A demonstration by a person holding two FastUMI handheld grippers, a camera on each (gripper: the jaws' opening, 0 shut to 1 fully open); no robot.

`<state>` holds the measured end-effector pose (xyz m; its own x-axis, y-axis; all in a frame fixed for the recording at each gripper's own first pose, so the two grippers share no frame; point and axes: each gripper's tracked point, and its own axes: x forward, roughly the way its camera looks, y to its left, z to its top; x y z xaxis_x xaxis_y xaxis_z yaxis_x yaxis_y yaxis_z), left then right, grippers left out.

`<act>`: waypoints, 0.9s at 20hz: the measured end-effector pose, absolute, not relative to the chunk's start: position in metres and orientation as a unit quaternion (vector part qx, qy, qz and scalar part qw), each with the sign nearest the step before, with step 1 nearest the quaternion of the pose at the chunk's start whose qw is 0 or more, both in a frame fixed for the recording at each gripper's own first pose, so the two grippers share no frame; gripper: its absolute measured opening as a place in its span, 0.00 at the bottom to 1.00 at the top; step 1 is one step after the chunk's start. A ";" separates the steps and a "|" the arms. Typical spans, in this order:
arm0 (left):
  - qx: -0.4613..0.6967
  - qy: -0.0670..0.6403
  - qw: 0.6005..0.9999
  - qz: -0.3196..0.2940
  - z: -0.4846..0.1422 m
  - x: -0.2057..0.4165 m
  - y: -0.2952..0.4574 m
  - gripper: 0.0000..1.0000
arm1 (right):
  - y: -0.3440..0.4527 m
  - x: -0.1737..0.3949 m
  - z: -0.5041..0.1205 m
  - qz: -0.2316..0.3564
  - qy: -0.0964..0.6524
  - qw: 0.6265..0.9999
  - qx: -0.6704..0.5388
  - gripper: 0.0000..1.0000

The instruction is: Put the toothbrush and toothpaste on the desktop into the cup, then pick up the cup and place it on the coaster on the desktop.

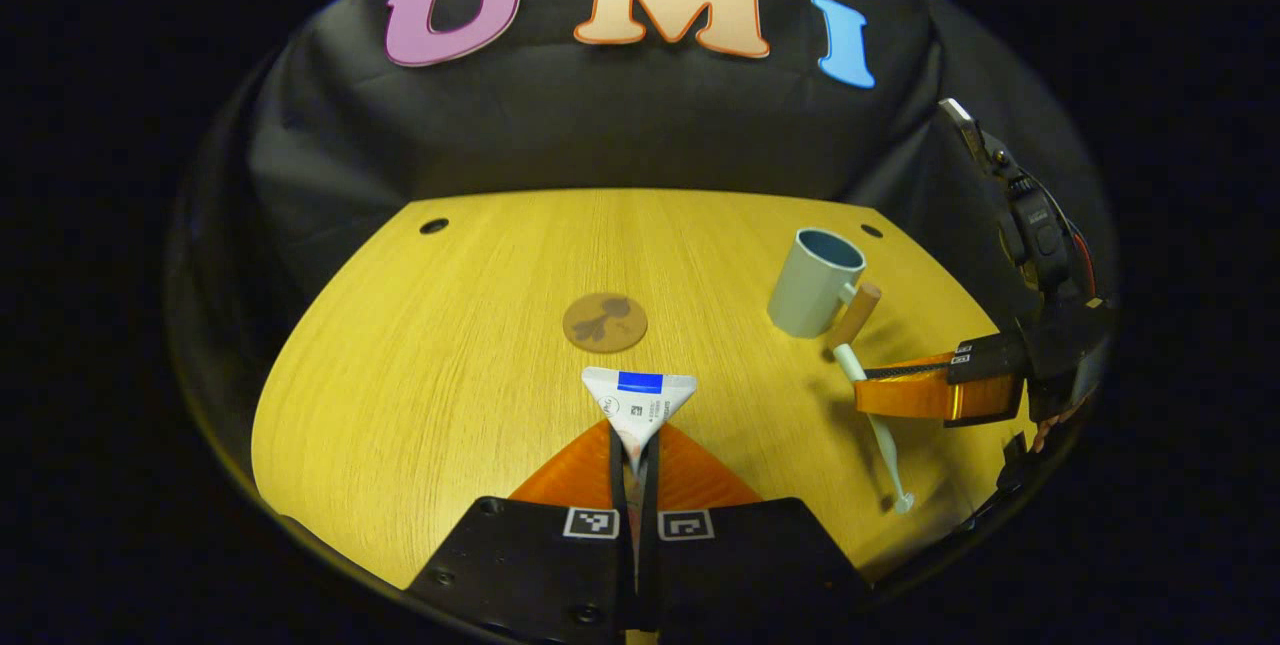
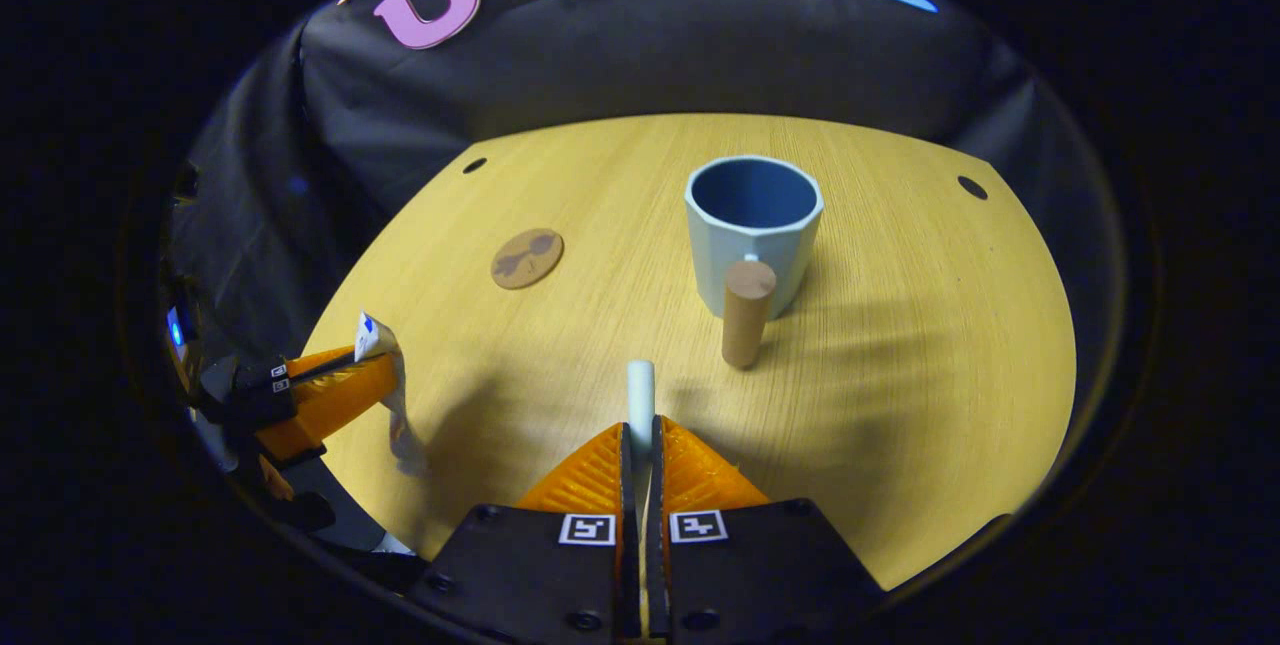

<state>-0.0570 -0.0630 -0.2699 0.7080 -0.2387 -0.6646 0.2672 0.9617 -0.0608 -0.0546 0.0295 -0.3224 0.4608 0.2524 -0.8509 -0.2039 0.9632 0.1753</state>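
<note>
Two grippers each hold one item above the counter (image 1: 420,405), and the cup (image 1: 812,283) is empty. The left gripper (image 1: 634,460) has its fingers clenched on the toothpaste (image 1: 640,403), whose flat crimped end juts forward past the tips; in the right gripper view the same tube (image 2: 385,380) hangs down from that gripper (image 2: 345,365) toward the wood. The right gripper (image 2: 640,445) has its fingers pressed together on the toothbrush (image 2: 640,390); in the left gripper view the brush (image 1: 880,425) runs as a slanted line, one end near the cup's handle (image 1: 855,315), the other low near the counter edge, with the right gripper (image 1: 875,390) pinching it partway along.

The cup stands upright with its mouth open to the ceiling, and its wooden handle (image 2: 747,310) points back at the right gripper. The cup lies straight ahead of the right gripper and close, while from the left gripper it sits ahead and well off to the right. So the right hand is much the nearer, and the brush seems the likely first drop. Its long axis points roughly at the cup, so it would need tipping to vertical over the rim.

The coaster (image 1: 604,322) lies flat, apart from the cup, directly ahead of the left gripper.
</note>
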 end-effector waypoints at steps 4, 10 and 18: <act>0.020 0.346 0.928 -0.138 -0.256 -0.055 -0.068 0.00 | 0.042 -0.037 -0.293 0.153 0.452 0.878 0.038 0.05; 0.018 0.318 0.937 -0.142 -0.230 -0.046 -0.070 0.00 | 0.043 0.012 -0.241 0.152 0.369 0.915 0.061 0.05; 0.015 0.307 0.942 -0.136 -0.208 -0.044 -0.071 0.00 | -0.007 0.097 -0.197 0.105 0.253 0.958 0.084 0.05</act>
<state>-0.0442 -0.0711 -0.2077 0.7748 -0.2464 -0.5822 0.2654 0.9626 -0.0543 0.0966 -0.0067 -0.1973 0.8503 0.2438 -0.4664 -0.1590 0.9638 0.2140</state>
